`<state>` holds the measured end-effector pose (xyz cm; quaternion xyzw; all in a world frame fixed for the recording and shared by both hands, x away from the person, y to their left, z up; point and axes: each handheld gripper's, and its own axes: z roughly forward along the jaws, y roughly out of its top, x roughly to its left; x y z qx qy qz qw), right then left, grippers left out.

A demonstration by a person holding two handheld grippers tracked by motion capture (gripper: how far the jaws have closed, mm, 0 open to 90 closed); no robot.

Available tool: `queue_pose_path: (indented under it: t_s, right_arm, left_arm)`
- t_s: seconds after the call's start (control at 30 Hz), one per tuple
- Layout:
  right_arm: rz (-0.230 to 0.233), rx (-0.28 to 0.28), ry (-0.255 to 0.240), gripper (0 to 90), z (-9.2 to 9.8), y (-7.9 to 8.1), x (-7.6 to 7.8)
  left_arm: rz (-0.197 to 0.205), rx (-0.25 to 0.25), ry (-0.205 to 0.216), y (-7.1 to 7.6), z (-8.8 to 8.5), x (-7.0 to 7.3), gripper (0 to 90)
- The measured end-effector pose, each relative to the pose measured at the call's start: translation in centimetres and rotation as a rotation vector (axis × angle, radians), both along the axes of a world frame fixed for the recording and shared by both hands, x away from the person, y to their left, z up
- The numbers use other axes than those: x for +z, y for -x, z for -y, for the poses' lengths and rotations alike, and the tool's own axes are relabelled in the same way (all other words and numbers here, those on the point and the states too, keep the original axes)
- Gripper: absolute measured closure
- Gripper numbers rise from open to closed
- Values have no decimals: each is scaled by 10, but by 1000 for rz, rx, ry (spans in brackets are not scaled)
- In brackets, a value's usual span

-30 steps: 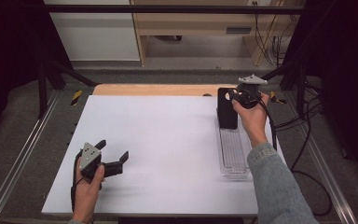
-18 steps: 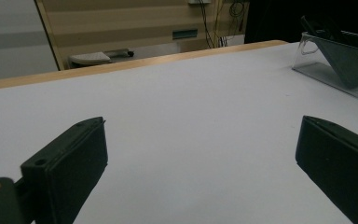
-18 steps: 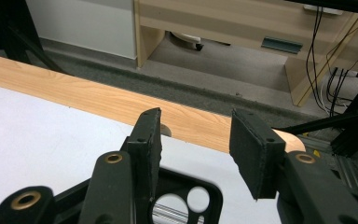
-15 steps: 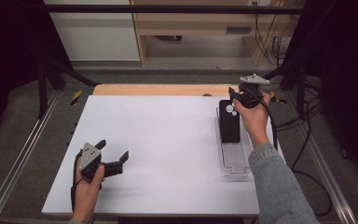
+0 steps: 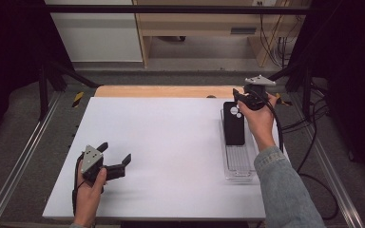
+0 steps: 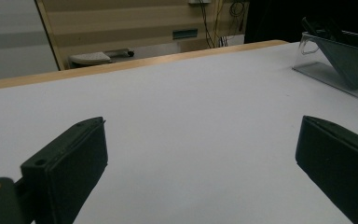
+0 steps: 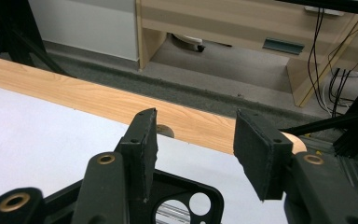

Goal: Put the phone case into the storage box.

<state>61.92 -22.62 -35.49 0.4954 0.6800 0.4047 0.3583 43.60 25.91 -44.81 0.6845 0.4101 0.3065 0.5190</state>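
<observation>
Right hand-held gripper (image 5: 241, 99), opening, above phone case (image 5: 234, 123) lying lengthwise front-to-back.

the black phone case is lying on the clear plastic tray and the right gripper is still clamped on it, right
Not quite. The black phone case does lie on the clear plastic tray, but the right gripper isn't clamped on it: its jaws have just been opening and stand apart above the case with nothing between them, as the right gripper view shows.
</observation>
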Motion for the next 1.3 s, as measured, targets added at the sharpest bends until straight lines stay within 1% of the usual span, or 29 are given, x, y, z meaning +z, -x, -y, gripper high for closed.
queue_pose_path:
  t_s: [0.33, 0.9, 1.03, 1.2, 1.3]
  right_arm:
    - [-9, -2, -7, 420, -4, 0, 0]
    - [-15, 5, -19, 360, -7, 2, 1]
    - [-20, 4, -16, 329, -9, 2, 1]
    - [-27, -3, -27, 293, -9, 2, 1]
    - [-32, -4, -32, 256, -10, 2, 1]
  left_arm:
    - [0, 0, -1, 0, 0, 0, 22]
    - [-2, 0, -3, 0, 0, 0, 22]
    - [-2, 0, -3, 0, 0, 0, 22]
    - [-2, -1, -5, 0, 0, 0, 22]
    - [-2, -1, -4, 0, 0, 0, 23]
